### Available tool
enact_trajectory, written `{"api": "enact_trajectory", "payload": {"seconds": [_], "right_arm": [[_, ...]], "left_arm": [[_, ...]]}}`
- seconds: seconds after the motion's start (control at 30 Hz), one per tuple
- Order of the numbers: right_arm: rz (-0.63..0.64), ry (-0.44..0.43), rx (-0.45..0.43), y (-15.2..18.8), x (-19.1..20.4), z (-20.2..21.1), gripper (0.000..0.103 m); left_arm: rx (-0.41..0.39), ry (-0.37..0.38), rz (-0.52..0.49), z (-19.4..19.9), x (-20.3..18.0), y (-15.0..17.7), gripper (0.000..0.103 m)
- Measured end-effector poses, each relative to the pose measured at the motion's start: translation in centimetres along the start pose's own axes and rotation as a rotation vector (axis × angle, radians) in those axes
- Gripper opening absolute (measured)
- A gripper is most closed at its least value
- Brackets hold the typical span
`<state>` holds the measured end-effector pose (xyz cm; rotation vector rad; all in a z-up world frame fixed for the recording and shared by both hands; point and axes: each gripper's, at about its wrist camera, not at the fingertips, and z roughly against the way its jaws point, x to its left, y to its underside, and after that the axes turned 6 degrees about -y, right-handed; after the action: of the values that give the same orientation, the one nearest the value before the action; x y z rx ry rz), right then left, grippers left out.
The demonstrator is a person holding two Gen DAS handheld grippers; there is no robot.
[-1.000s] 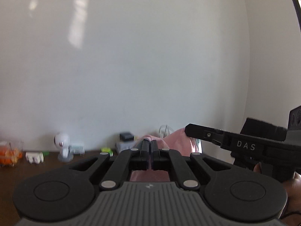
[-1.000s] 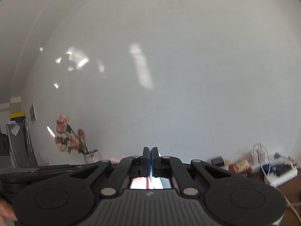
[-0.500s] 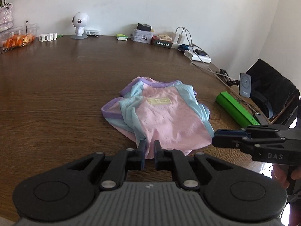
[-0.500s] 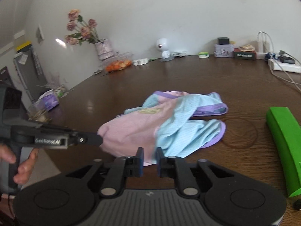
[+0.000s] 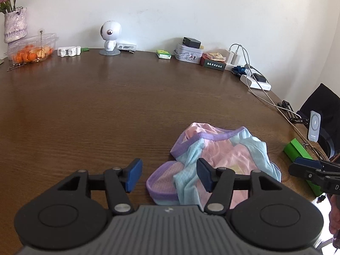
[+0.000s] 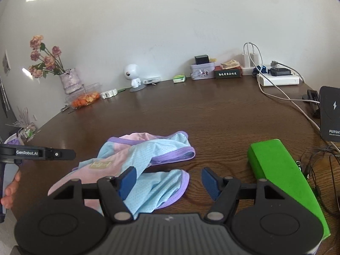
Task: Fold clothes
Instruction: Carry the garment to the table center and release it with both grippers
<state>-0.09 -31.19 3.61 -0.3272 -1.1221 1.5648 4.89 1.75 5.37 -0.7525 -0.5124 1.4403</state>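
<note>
Small pink-and-blue mesh shirt (image 5: pixel 223 159) lies crumpled on the brown desk (image 5: pixel 106 110), near its front edge. Left gripper (image 5: pixel 169 175) and right gripper (image 6: pixel 166 179): jaws opening, nothing gripped, cloth below them. Fabric looks thin, limp, light; will slump. Best hold probably the purple-bound hem (image 6: pixel 174 155) or sleeve cuffs.

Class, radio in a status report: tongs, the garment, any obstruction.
Both tongs, left and right, opening, nothing gripped. Pink-and-blue garment crumpled on table, unfolded. Green box close beside it on right.
</note>
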Motion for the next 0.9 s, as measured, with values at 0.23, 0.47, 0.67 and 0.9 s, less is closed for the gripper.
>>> {"api": "enact_trajectory", "payload": {"seconds": [0.23, 0.47, 0.67, 0.9], "right_arm": [[-0.149, -0.038, 0.059, -4.5, -3.5, -6.1, 0.067], [-0.057, 0.001, 0.188, -5.5, -3.0, -11.4, 0.029], [0.1, 0.002, 0.066, -8.9, 0.8, -11.5, 0.001], [0.283, -0.216, -0.19, -10.8, 4.4, 1.5, 0.0]], "left_arm": [[0.04, 0.088, -0.066, -5.6, -1.9, -3.4, 0.063], [0.036, 0.138, -0.2, -6.4, -2.9, -2.4, 0.003], [-0.093, 0.052, -0.251, -3.8, -2.8, -5.2, 0.002], [-0.304, 0.094, -0.275, 8.8, -3.2, -4.2, 0.002]]}}
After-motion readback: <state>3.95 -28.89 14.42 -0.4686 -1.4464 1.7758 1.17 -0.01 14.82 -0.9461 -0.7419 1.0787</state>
